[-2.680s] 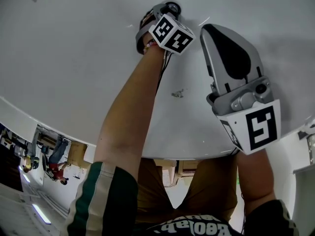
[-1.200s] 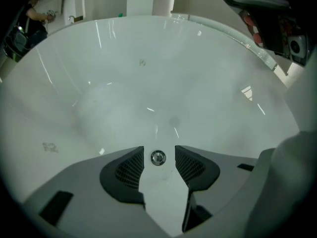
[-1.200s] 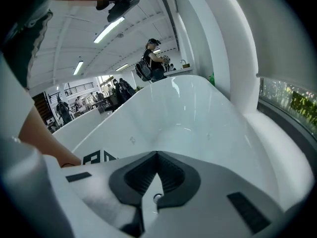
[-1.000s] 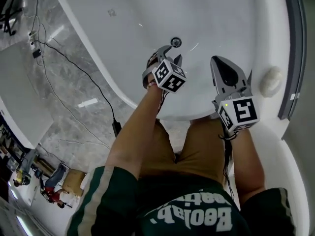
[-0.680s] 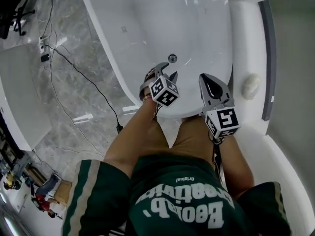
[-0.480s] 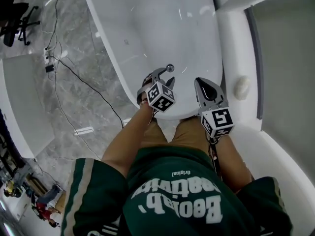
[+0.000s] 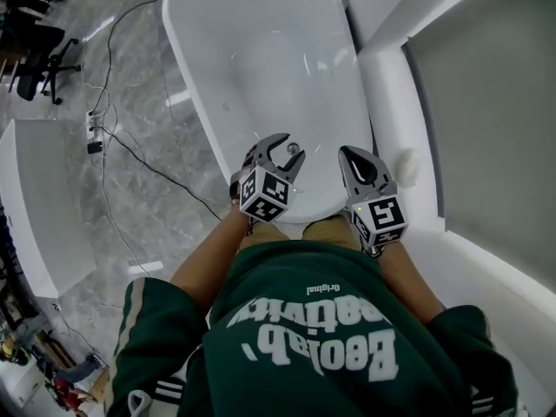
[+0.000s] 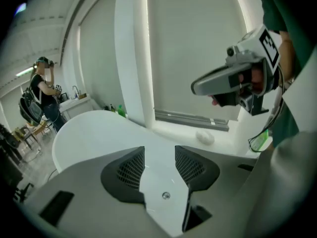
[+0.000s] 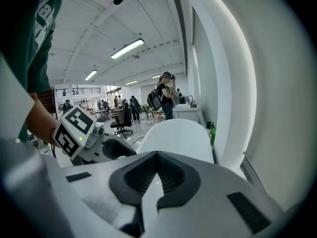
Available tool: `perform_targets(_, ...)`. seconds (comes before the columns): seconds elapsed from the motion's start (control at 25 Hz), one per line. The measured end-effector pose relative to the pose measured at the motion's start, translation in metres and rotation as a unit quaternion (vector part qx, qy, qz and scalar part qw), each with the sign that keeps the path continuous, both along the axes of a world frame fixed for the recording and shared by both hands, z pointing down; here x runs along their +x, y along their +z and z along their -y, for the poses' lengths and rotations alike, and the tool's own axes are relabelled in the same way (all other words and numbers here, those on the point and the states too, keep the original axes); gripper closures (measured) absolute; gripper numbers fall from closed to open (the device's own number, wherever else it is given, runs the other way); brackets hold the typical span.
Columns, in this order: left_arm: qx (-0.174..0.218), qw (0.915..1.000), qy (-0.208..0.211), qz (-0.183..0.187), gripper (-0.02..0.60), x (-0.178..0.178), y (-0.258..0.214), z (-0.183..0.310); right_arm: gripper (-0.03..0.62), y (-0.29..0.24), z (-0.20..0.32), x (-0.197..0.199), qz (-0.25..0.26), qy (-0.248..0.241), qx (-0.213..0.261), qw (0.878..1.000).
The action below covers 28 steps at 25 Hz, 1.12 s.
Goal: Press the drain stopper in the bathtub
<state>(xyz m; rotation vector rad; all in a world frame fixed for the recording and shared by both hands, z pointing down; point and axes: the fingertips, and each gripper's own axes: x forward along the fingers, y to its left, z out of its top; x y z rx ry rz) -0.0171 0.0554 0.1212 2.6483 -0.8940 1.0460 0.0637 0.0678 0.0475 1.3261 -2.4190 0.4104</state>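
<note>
The left tongs (image 8: 159, 167) are released: the jaws stand apart with nothing between them. Through the gap the stopper (image 8: 166, 196) shows, sitting in the floor of the tub (image 8: 89, 128). The right tongs (image 9: 157, 175) are clenched, tips together, and hold nothing. In the head view both tongs hang above the near end of the tub.
</note>
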Motion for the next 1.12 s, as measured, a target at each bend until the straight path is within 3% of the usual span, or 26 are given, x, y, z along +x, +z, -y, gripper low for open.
perform_targets(0.12, 0.025, 0.9982, -0.015, -0.053, 0.382, -0.002, -0.050, 0.003, 0.580, -0.025, 0.003, -0.001, -0.001, -0.011, 0.022, 1.000)
perform_targets(0.4, 0.111, 0.9870, -0.014, -0.116, 0.390, -0.021, -0.157, 0.002, 0.580, -0.095, 0.002, -0.017, 0.030, -0.030, 0.080, 0.996)
perform_targets(0.64, 0.226, 0.9531, 0.013, -0.201, 0.451, -0.031, -0.238, -0.009, 0.580, -0.146, -0.001, -0.038, 0.040, -0.057, 0.138, 0.988)
perform_targets(0.76, 0.260, 0.9433, 0.016, -0.206, 0.502, -0.036, -0.260, -0.010, 0.580, -0.160, 0.003, -0.047, 0.037, -0.075, 0.156, 0.984)
perform_targets(0.84, 0.271, 0.9400, -0.001, -0.207, 0.572, -0.043, -0.270, -0.007, 0.580, -0.165, 0.007, -0.052, 0.038, -0.083, 0.164, 0.982)
perform_targets(1.12, 0.277, 0.9341, -0.022, -0.224, 0.572, -0.051, -0.283, -0.005, 0.580, -0.165, 0.011, -0.052, 0.044, -0.079, 0.170, 0.981)
